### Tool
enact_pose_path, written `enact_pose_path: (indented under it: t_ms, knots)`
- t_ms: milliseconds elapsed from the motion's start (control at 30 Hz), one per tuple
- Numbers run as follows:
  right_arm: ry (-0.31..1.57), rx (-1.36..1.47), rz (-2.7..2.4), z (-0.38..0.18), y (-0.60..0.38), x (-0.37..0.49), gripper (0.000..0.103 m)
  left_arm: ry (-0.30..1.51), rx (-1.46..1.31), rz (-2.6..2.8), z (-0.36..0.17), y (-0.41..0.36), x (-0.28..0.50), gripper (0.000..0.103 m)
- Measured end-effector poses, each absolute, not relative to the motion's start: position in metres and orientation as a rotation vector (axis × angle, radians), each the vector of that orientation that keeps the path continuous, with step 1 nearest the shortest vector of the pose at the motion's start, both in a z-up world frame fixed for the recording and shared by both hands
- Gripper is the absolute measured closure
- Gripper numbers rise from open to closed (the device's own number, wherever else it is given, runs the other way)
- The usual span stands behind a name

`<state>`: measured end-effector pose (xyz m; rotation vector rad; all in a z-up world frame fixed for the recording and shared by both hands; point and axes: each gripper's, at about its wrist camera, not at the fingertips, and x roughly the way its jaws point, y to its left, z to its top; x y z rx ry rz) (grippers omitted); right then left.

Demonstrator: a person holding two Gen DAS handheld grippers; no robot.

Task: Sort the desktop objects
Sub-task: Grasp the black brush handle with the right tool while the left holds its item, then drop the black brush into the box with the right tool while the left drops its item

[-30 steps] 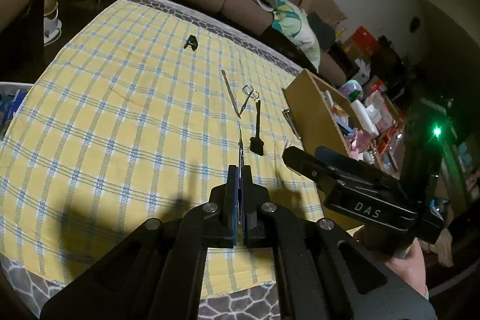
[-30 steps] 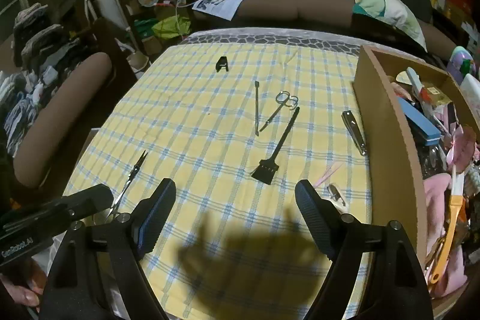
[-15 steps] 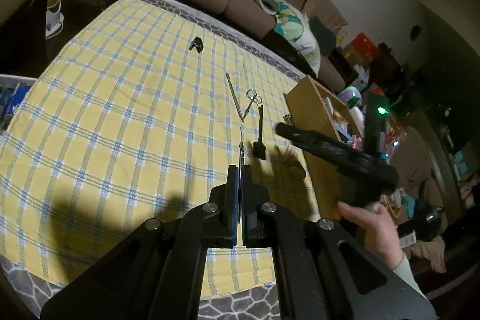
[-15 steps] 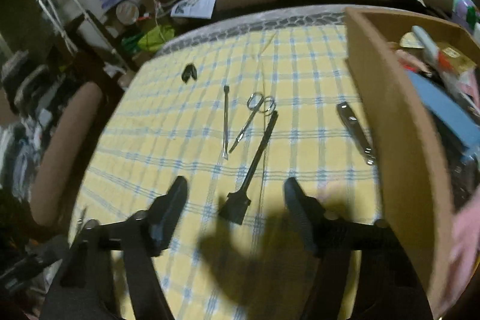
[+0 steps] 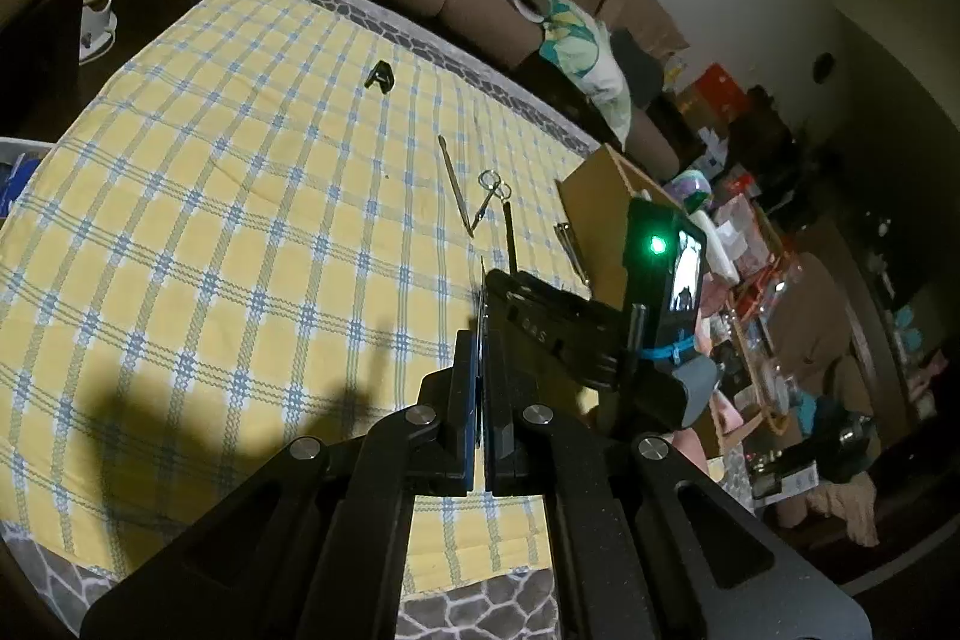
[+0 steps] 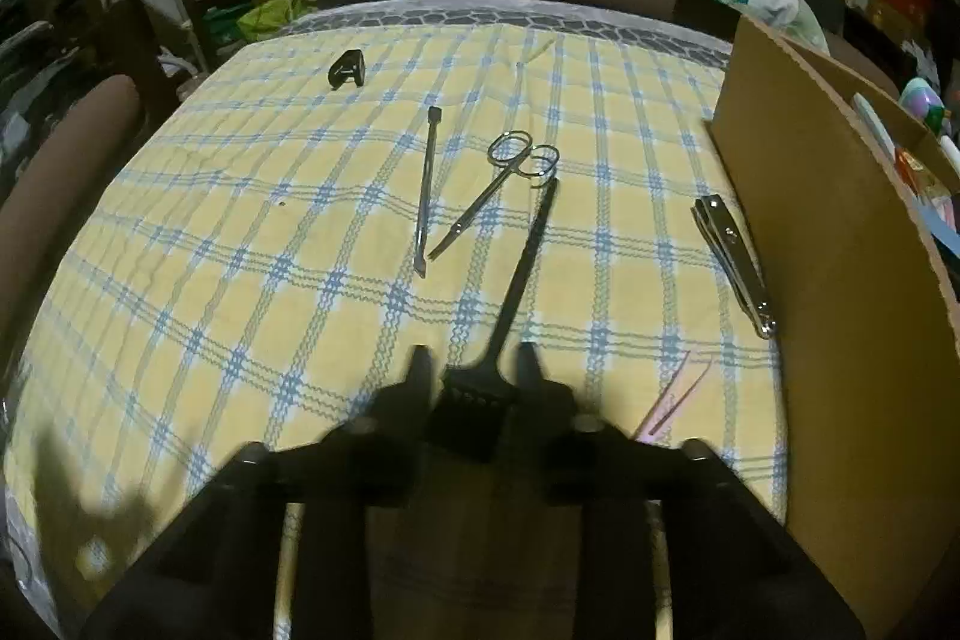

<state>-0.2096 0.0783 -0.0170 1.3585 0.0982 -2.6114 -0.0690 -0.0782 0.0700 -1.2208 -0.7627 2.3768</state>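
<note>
The left tool [image 5: 480, 382] is clamped on a thin metal pick [image 5: 482, 292]. The right tool [image 6: 471, 370], fingers apart, straddles the black brush [image 6: 480, 400] near the cardboard box [image 6: 840, 280].

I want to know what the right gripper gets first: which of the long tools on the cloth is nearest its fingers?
The black brush: its bristle head lies between the right gripper's open fingers. The scissors, metal rod and nail clipper lie farther off.

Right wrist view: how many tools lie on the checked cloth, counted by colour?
Black: 2 (clip, brush)
Silver: 3 (rod, scissors, nail clipper)
Pink: 1 (tweezers)
Total: 6
</note>
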Motion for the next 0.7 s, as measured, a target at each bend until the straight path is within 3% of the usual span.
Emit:
enact_pose_path:
  t_ms: [267,467,700]
  knots:
    - [-0.036,1.290,-2.572,0.017,0.103,-0.191,0.080,-0.788,-1.184,2.382,0.079,-0.081,-0.071,0.102]
    - [-0.023,1.203,-2.551,0.063,0.112,-0.169,0.080,-0.822,-1.149,2.342,0.090,-0.071,-0.073,0.102]
    - [-0.087,1.147,-2.564,0.122,0.180,-0.139,0.080,-0.756,-1.108,2.274,0.120,-0.010,-0.079,0.102]
